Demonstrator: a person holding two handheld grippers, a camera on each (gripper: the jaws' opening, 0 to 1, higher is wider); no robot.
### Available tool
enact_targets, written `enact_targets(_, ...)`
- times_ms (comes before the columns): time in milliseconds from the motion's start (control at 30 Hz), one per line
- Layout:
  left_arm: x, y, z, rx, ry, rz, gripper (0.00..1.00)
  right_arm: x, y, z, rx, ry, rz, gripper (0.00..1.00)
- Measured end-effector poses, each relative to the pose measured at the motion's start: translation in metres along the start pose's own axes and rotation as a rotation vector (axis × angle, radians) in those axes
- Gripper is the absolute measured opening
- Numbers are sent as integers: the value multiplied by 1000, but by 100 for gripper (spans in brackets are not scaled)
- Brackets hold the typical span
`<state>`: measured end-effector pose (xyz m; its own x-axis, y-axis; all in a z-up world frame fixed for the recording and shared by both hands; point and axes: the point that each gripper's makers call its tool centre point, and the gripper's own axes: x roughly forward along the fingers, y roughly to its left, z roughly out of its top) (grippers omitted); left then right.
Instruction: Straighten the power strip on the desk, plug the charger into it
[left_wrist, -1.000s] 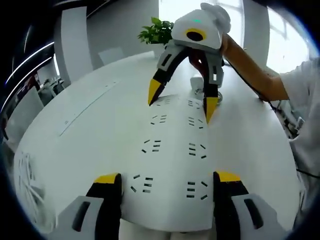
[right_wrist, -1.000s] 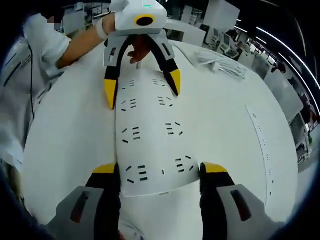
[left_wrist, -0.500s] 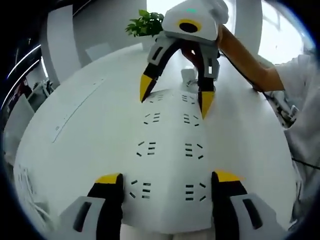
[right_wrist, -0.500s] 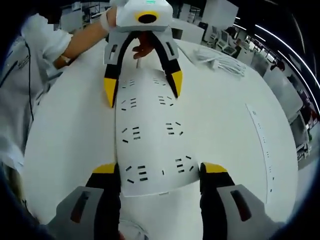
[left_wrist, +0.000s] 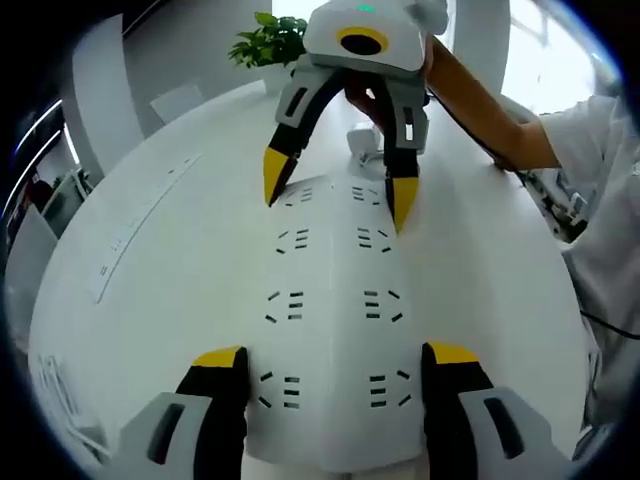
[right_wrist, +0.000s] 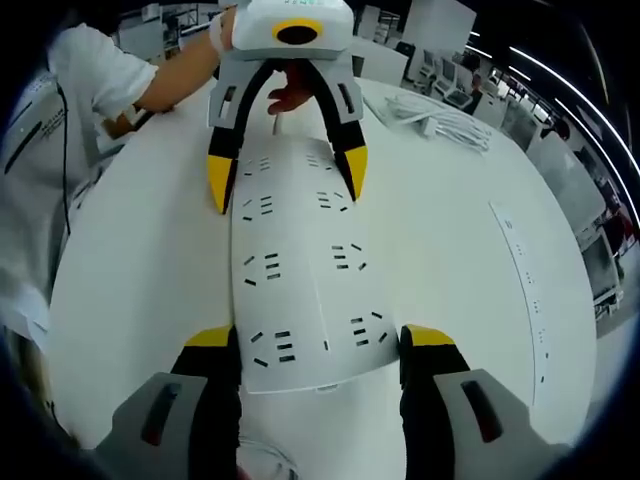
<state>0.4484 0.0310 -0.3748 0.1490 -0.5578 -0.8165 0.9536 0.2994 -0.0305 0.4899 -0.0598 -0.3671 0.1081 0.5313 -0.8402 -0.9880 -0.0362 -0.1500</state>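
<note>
Currently the power strip (left_wrist: 335, 300) lies flat on the white counter (left_wrist: 150, 270), lengthwise between the two hand-held grippers. Left hand-held gripper (left_wrist: 335, 365): jaws spread wide, one yellow-tipped jaw at each long edge of the strip's near end; whether they press the edges or only flank them cannot be told. Right hand-held gripper (left_wrist: 335, 190), seen at the far end in the left gripper view, straddles the strip the same way, jaws apart, a hand (left_wrist: 375, 95) gripping it from behind.

Right gripper view: same arrangement mirrored. Right hand-held gripper's own jaws sit beside the near end of the power strip (right_wrist: 300, 290); left hand-held gripper (right_wrist: 285, 180) spans the far end.

Charger (left_wrist: 365, 150): small white block on the counter just beyond the strip's far end, unplugged. Potted plant (left_wrist: 265, 40) at the far counter edge. White cable bundle (right_wrist: 440, 115) lies well apart from the strip.
</note>
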Motion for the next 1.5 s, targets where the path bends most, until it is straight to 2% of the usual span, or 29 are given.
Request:
enact_targets(1333, 1, 6, -1, 70, -27, -61, 72, -1, 9, -1, 62, 112, -28, 62)
enact_targets(1500, 2, 7, -1, 92, -13, -72, 72, -2, 11, 0, 80, 133, -36, 62)
